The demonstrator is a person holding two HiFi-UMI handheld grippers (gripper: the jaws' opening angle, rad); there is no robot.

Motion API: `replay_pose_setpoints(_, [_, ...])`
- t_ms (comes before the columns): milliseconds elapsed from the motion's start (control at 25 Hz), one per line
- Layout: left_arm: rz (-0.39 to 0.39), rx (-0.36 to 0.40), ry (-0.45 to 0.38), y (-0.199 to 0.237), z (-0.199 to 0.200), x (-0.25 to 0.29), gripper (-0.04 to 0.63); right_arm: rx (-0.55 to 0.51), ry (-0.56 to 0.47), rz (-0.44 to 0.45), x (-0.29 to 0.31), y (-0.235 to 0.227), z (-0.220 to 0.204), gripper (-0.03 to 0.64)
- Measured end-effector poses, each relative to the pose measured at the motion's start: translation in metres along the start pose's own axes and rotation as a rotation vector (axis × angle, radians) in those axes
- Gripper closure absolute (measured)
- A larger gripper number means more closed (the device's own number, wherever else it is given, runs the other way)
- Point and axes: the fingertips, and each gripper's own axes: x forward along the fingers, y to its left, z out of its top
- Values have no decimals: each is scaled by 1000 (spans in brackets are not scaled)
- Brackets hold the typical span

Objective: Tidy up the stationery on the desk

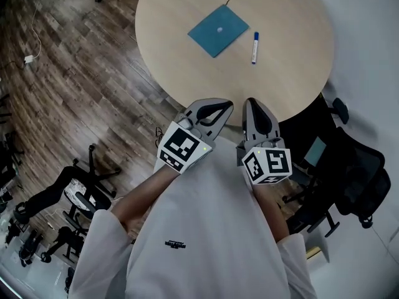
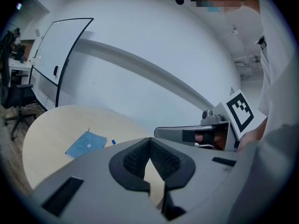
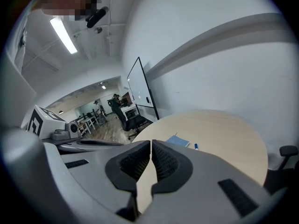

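A blue notebook (image 1: pixel 218 30) lies flat near the middle of the round light-wood table (image 1: pixel 168 48). A white marker with a blue cap (image 1: pixel 254 47) lies just right of it. Both grippers hover side by side over the table's near edge, well short of the stationery. My left gripper (image 1: pixel 225 106) is shut with nothing in it, and so is my right gripper (image 1: pixel 251 104). In the left gripper view the notebook (image 2: pixel 87 143) and the marker's blue tip (image 2: pixel 113 143) show beyond the closed jaws. The right gripper view shows the notebook (image 3: pixel 178 140) and the marker (image 3: pixel 195 146) too.
Black office chairs (image 1: pixel 349 173) stand right of the table and another chair (image 1: pixel 78 189) at lower left on the wood floor. A whiteboard (image 2: pixel 56 59) leans on the white wall behind the table. People and desks show far off in the right gripper view.
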Motion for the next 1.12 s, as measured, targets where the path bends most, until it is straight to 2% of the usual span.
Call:
replay_pose_setpoints(280, [77, -42, 0, 30, 3, 6, 580, 47, -1, -7, 22, -12, 10, 580])
replay_pose_setpoints(400, [128, -72, -35, 46, 13, 11, 580, 65, 1, -12, 33, -21, 13, 580])
replay_pose_setpoints(480, [157, -33, -35, 52, 20, 17, 580, 69, 14, -9, 41, -29, 12, 580])
replay_pose_setpoints(560, [180, 29, -8, 58, 21, 27, 580, 77, 23, 2, 50, -36, 12, 579])
replay_pose_setpoints(600, [185, 35, 7, 62, 20, 34, 578, 81, 25, 11, 56, -40, 12, 579])
replay_pose_setpoints(720, [194, 1, 31, 77, 16, 57, 580, 75, 42, 57, 75, -53, 10, 579])
replay_pose_setpoints(840, [238, 31, 54, 94, 13, 70, 580, 68, 65, 102, 93, -63, 6, 580])
replay_pose_setpoints(1120, [301, 14, 62, 131, -4, 85, 580, 66, 91, 116, 128, -86, -1, 580])
